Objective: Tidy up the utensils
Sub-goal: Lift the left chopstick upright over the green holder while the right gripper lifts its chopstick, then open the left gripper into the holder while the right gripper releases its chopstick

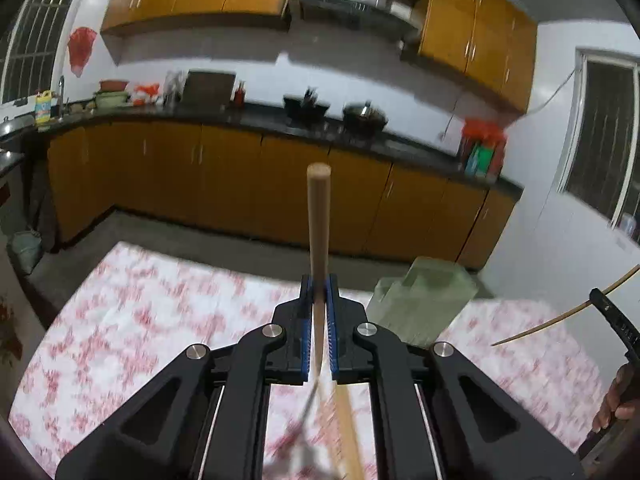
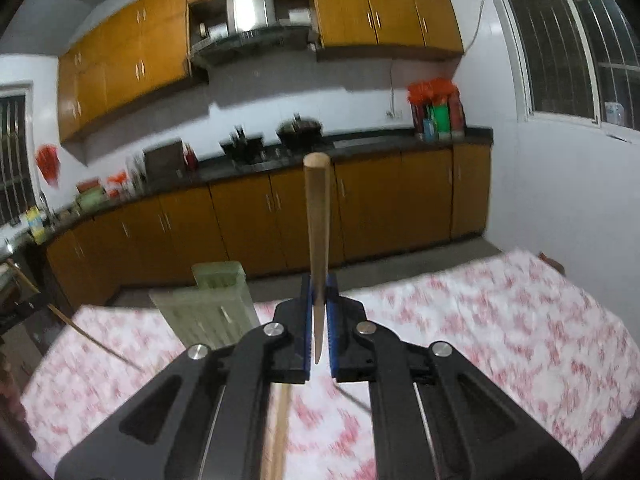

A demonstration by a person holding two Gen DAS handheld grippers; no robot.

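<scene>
No text, label or number could be read anywhere; the bottles and packets on the counter were blurred.

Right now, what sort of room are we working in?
A home kitchen, most likely: orange wall and base cabinets, a range hood above a stove with a dark wok, and a floral-clothed table in front.

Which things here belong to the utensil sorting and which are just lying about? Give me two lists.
In the job:
- left gripper, shut on a wooden chopstick
- right gripper, shut on another chopstick
- green utensil holder
- floral tablecloth

Lying about:
- wok
- red bag
- bottles
</scene>
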